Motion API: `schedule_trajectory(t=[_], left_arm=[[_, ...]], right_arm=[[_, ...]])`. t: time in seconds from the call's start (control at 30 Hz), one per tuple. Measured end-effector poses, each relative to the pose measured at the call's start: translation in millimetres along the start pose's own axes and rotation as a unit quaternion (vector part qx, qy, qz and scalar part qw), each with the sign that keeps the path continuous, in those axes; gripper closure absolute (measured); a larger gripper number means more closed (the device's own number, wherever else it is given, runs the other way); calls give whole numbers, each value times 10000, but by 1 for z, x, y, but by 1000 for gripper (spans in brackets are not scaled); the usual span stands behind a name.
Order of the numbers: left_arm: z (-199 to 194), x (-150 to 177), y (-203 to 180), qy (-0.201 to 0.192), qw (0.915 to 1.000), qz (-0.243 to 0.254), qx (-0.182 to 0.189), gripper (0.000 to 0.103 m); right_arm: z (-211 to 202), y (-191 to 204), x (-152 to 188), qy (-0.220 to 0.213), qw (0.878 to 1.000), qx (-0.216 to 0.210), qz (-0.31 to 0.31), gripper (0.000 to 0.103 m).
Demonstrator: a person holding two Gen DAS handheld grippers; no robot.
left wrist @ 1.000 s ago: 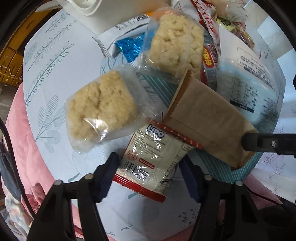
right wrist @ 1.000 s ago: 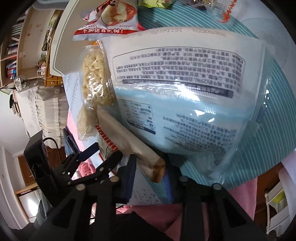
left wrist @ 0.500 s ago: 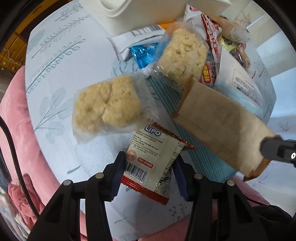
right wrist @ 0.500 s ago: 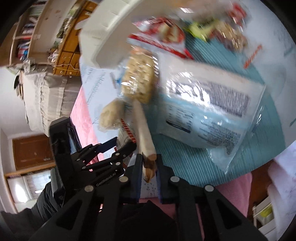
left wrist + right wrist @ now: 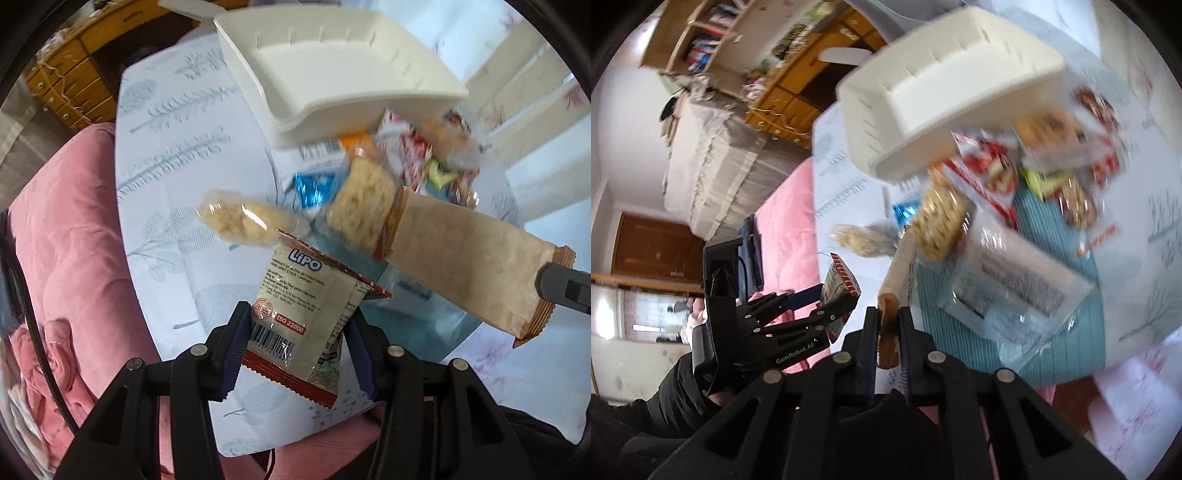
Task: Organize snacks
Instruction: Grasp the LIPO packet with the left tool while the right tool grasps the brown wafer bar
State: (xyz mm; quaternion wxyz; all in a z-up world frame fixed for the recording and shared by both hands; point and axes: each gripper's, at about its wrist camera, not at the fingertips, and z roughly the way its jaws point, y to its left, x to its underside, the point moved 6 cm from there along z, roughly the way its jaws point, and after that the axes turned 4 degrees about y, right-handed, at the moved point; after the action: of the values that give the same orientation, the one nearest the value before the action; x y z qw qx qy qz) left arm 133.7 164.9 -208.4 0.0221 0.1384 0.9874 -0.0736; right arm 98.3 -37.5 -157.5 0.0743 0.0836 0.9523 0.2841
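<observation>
My left gripper [image 5: 295,328] is raised off the table, jaws clamped on the Lipo packet [image 5: 303,314]. My right gripper [image 5: 888,332] is alongside, also raised, jaws pinched tight on the brown packet [image 5: 465,266] by its end.

Lipo packet [image 5: 299,314] lifted; brown packet [image 5: 469,266] (apparently) aloft

bench [image 5: 173,206] wearing pale leaf-print cloth | pink bedding [image 5: 70,236] lying beside it | wooden drawer unit [image 5: 783,107] standing behind | bookshelf [image 5: 701,40] hanging above | brown door [image 5: 653,247] showing far left | daylight coming in
</observation>
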Motion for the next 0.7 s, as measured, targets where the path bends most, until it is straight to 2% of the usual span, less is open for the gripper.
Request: schedule_trajectory(t=[0.23, 0.33, 0.7], left_arm=[[-37, -25, -3, -398, 9978, -519, 70, 54], [-58, -44, -10, -585, 9947, -812, 238, 54], [-81, -115, -44, -1174, 9844, -1297, 168, 54]], right_arm=[[-36, 16, -35, -35, 9961, 21, -887, 93], [-52, 17, -51, -158, 9935, 32, -1130, 93], [-82, -1, -114, -490, 9871, 80, -1520, 93]])
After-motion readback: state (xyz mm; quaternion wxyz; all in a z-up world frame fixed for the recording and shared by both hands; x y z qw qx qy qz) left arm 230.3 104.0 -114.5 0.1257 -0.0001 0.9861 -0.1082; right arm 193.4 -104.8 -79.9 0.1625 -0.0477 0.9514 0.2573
